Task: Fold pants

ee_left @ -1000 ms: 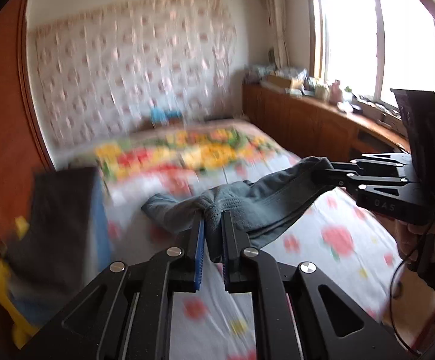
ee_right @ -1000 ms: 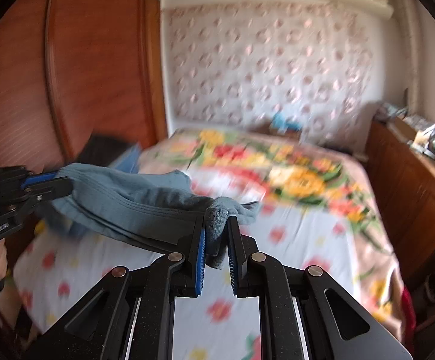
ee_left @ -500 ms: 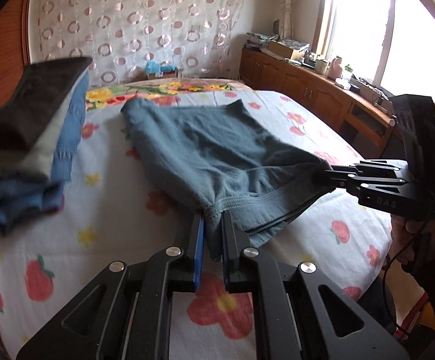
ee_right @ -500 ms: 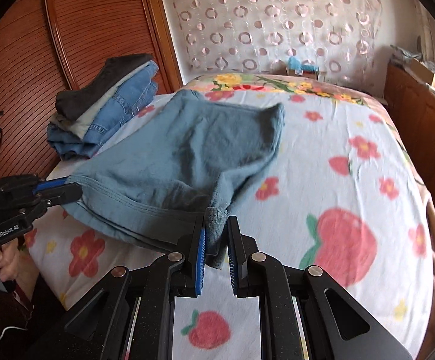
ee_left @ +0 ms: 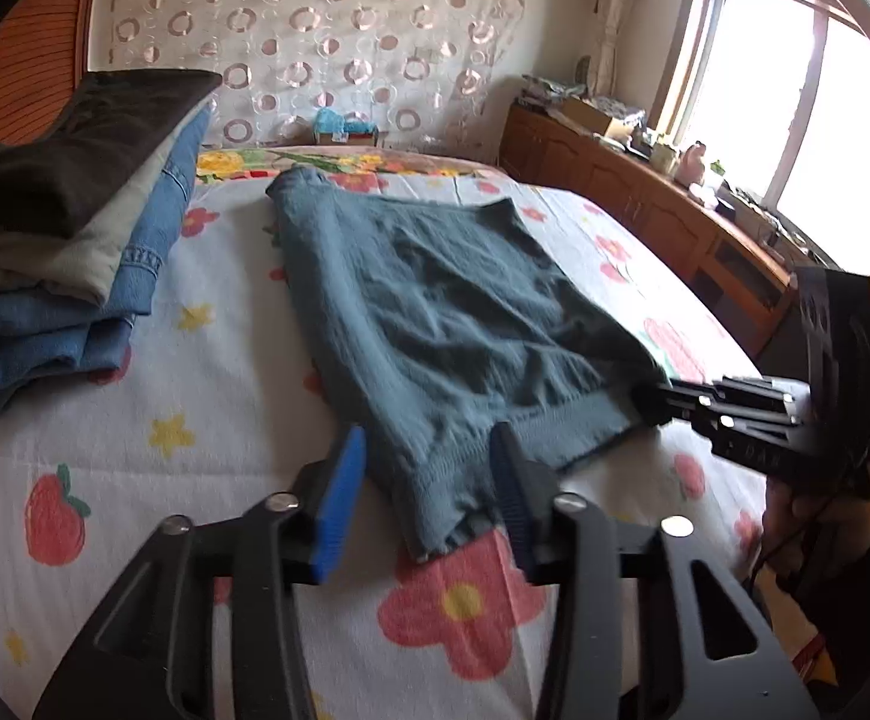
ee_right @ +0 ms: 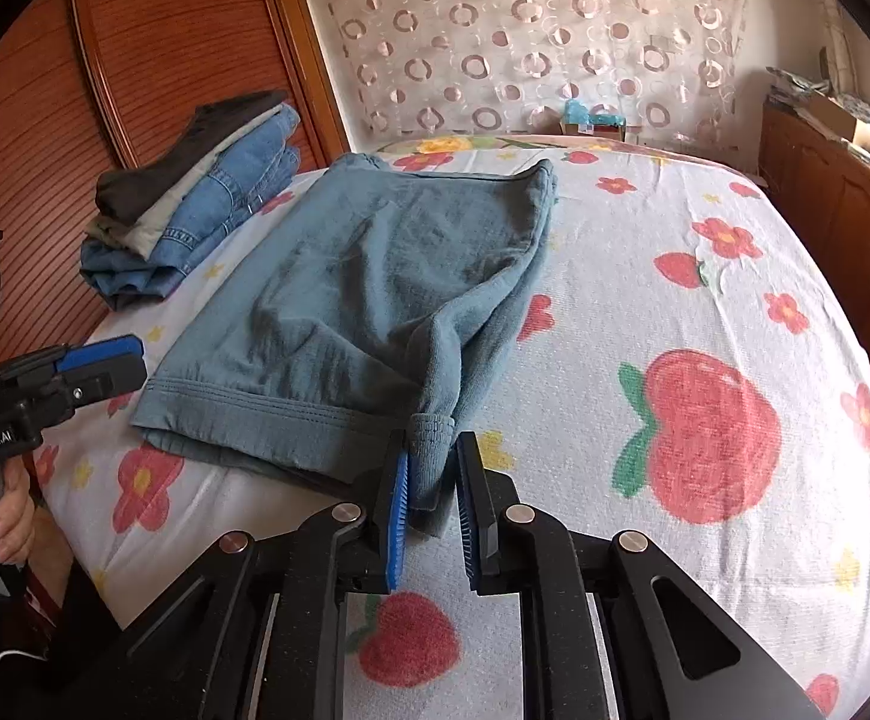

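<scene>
Pants (ee_left: 435,312) hem lies loose between opening left gripper (ee_left: 429,480) jaws; right gripper (ee_right: 432,480) pinches its corner

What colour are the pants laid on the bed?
Dusty teal-blue pants, plain; clearest in the right wrist view.

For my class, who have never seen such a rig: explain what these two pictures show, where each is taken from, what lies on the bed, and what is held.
No robot here: a person holds a two-fingered grasping tool in each hand, with a camera on each looking along its fingers. One picture comes from the left tool, the other from the right tool. On the flower-patterned bedsheet lie folded teal-blue knit pants, and beside them a stack of folded clothes, dark on top, denim beneath. The left tool's jaws are opening, the pants' waistband lying loose between them. The right tool is shut on the other waistband corner.
</scene>
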`<state>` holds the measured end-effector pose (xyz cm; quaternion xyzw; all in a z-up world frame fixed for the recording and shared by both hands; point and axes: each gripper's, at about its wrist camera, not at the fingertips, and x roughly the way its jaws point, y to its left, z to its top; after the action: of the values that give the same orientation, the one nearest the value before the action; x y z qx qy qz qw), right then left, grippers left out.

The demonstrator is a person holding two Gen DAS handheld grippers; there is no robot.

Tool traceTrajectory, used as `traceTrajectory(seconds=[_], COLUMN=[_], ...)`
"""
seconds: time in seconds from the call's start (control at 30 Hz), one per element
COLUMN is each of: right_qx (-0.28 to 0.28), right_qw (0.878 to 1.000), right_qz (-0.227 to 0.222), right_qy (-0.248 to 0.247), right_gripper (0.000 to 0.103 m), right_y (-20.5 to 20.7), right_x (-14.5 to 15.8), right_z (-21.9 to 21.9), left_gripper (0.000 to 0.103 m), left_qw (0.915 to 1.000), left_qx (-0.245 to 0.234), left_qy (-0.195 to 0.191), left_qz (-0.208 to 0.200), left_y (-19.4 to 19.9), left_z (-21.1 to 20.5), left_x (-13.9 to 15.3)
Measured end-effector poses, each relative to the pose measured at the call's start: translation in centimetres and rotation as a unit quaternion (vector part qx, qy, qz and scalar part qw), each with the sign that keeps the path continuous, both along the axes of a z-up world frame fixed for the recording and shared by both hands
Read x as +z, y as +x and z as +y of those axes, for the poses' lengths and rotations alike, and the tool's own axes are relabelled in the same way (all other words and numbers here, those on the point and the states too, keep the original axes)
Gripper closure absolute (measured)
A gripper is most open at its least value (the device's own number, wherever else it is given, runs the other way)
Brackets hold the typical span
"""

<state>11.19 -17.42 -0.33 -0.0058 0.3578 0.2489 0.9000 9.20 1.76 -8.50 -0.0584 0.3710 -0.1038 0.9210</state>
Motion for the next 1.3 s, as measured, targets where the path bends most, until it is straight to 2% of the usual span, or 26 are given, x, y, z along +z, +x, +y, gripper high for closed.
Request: traceTrajectory(seconds=[0.17, 0.27, 0.43, 0.67, 0.73, 0.83, 0.97, 1.07, 1.3], right_qx=[-0.003, -0.004, -0.004, -0.006, -0.005, -0.001, 0.012, 0.018, 0.028], right_qw=[1.000, 1.000, 1.000, 1.000, 1.000, 1.000, 1.000, 0.999, 0.998], right_qz=[-0.004, -0.001, -0.005, -0.012, -0.010, -0.006, 0.002, -0.009, -0.027], right_qy=[0.016, 0.022, 0.021, 0.012, 0.013, 0.018, 0.025, 0.041, 0.050], right_gripper=[0.088, 0.088, 0.087, 0.087, 0.087, 0.087, 0.089, 0.090, 0.089], right_y=[-0.3, -0.4, -0.6, -0.8, -0.8, -0.7, -0.7, -1.5, -3.8], right_x=[-1.1, -1.2, -1.3, -1.2, -1.2, -1.1, -0.7, 0.5, 2.6], right_z=[-0.5, -0.8, -0.9, -0.7, -0.7, -0.7, -0.8, -1.3, -1.9], left_gripper=[0.057, 0.058, 0.070, 0.070, 0.083, 0.091, 0.092, 0.092, 0.092], left_qw=[0.9995, 0.9993, 0.9992, 0.9994, 0.9995, 0.9995, 0.9999, 0.9997, 0.9983], left_qx=[0.016, 0.018, 0.010, 0.010, 0.000, -0.007, -0.010, -0.012, -0.022], left_qy=[0.026, 0.019, 0.014, 0.014, 0.011, 0.024, -0.003, -0.018, -0.024], left_qz=[0.009, 0.025, 0.034, 0.029, 0.028, 0.019, 0.003, -0.012, -0.047], left_y=[0.4, 0.5, 0.0, -0.2, -0.1, -0.3, -0.6, -1.3, -2.9], left_z=[-0.3, -0.1, -0.2, -0.4, -0.7, -1.2, -0.5, 0.0, 0.0], left_x=[-1.2, -2.1, -2.8, -2.9, -2.9, -2.5, -1.4, -0.1, 3.0])
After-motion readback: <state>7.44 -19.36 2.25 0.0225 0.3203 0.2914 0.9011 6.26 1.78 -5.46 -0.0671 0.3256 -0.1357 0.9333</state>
